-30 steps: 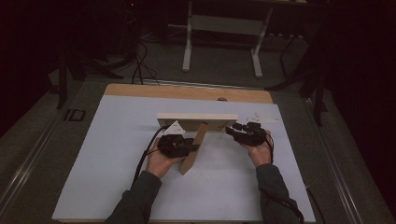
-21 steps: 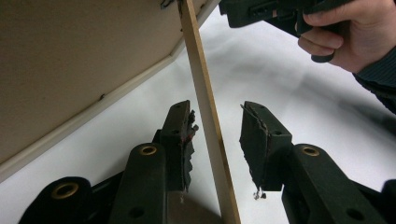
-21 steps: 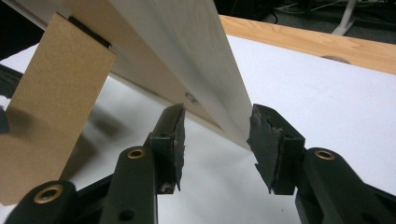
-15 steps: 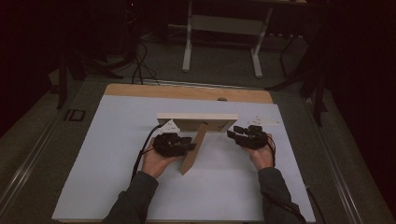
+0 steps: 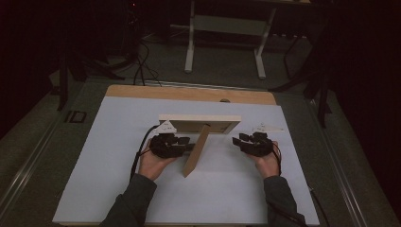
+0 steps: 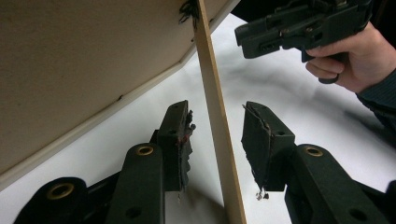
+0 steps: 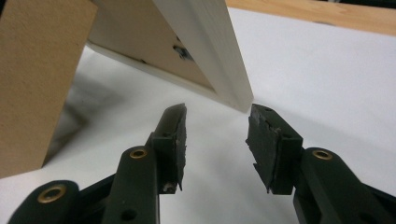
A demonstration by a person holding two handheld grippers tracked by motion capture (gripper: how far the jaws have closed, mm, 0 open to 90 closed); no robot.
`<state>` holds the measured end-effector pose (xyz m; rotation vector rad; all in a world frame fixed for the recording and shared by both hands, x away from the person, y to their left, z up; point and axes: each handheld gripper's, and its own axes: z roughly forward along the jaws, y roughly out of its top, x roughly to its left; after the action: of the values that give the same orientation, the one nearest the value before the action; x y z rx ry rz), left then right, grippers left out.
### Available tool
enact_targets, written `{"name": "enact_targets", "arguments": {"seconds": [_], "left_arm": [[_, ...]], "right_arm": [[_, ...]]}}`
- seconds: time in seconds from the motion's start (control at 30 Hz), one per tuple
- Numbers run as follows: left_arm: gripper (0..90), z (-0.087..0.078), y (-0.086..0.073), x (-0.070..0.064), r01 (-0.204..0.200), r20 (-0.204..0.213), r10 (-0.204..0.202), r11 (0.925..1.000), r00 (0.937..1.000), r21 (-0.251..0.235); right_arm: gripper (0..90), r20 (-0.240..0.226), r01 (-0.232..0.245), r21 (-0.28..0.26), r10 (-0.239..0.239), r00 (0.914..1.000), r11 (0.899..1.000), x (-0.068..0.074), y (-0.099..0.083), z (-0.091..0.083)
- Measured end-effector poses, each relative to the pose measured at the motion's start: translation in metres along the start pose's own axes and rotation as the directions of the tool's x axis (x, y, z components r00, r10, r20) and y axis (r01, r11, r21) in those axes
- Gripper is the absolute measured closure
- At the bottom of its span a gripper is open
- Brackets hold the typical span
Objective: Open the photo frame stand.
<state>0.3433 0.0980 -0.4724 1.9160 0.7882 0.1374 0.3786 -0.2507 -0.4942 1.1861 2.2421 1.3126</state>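
A pale wooden picture frame (image 5: 198, 124) stands upright in the middle of the white table top (image 5: 104, 189), its back toward me. Its brown prop leg (image 5: 196, 150) slants down to the table. My left gripper (image 5: 188, 145) is open, with a jaw on each side of the leg (image 6: 218, 126) and a gap on both sides. Beside it is the frame's brown backing (image 6: 84, 70). My right gripper (image 5: 238, 140) is open and empty, just short of the frame's right corner (image 7: 205, 46). In the right gripper view the gripper (image 7: 215, 116) points at that corner, with the leg (image 7: 37, 79) at left.
A small white piece (image 5: 267, 127) lies on the table right of the frame. A bare wooden strip (image 5: 189, 93) runs along the table's far edge. Beyond it stand a metal table base (image 5: 224, 42) and cables on a dark floor.
My right gripper has drawn back a little toward me from the frame's right end. The left gripper, frame and leg have hardly moved.
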Motion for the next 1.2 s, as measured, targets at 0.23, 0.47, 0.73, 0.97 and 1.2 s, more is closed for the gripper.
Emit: {"name": "enact_targets", "arguments": {"seconds": [0.23,0.47,0.73,0.97,1.2], "left_arm": [[63.0,-0.005,0.0,0.001,0.008,-0.019,-0.008,0.9999,0.9998,-0.01],[64.2,-0.013,0.0,0.004,0.029,-0.058,-0.031,0.9991,0.9978,-0.03],[64.2,-0.025,0.0,0.009,0.052,-0.125,-0.058,0.9973,0.9905,-0.053],[66.1,-0.033,-0.001,0.014,0.067,-0.136,-0.077,0.9949,0.9878,-0.075],[67.7,-0.039,-0.001,0.018,0.073,-0.142,-0.084,0.9939,0.9862,-0.083]], "right_arm": [[58.0,0.02,-0.032,0.019,0.032,0.9993,0.999,-0.002,-0.011,-0.001],[60.0,0.042,-0.049,0.033,0.047,0.998,0.998,-0.005,-0.018,-0.003],[62.2,0.065,-0.057,0.036,0.055,0.9964,0.998,-0.008,-0.021,-0.004],[64.5,0.08,-0.058,0.032,0.055,0.9953,0.998,-0.006,-0.021,-0.004],[66.2,0.086,-0.062,0.027,0.06,0.9945,0.998,-0.006,-0.021,-0.005]]}}
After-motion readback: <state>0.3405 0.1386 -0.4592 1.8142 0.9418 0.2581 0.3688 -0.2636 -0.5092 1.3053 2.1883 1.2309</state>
